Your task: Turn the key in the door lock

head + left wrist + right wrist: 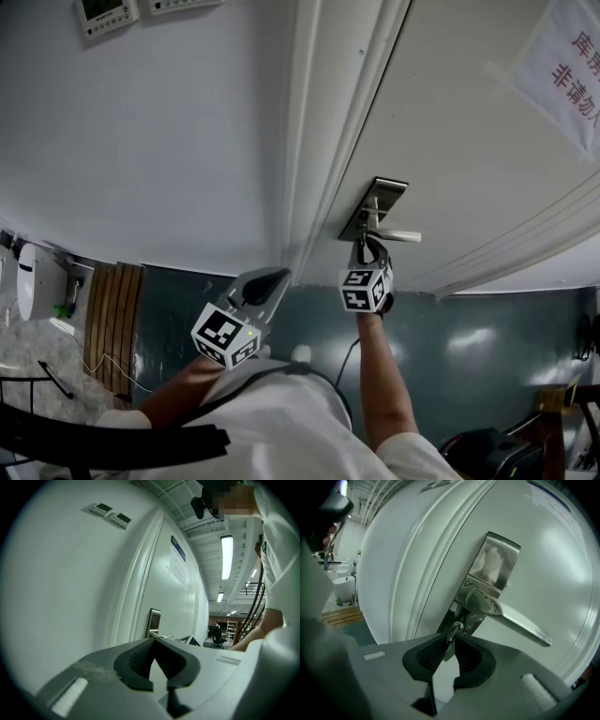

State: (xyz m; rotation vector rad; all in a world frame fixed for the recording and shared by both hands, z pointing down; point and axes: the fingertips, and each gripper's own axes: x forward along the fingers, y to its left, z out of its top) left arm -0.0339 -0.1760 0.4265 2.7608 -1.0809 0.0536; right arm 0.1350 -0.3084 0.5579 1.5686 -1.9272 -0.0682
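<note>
Nearest the person, the left gripper (154,644) hangs level beside the body. Its jaws are pressed together on nothing, and it points along the wall (169,141) rather than at the lock, so it appears parked out of the way because this job needs only one hand. Further out, the right arm reaches to the door (459,112), with the right gripper (449,644) angled slightly downward at the lock. Its jaws stand narrow, with the ribbed pads pinching the flat of the key (454,629). The key sits in the keyhole just below the lever handle (520,623), at the foot of the steel lock plate (494,564). Gripping the key across its flat faces is probably what lets a roll of the wrist turn it without slipping. The plate looks slanted in the right gripper view, which suggests the hand is rolled partway through the turn. The gripper comes in under the handle and clear of it, so the lever is not pushed. Beyond the lock, a paper notice (567,66) hangs higher on the door, and two small control panels (108,14) are mounted on the wall past the door frame (314,141).
</note>
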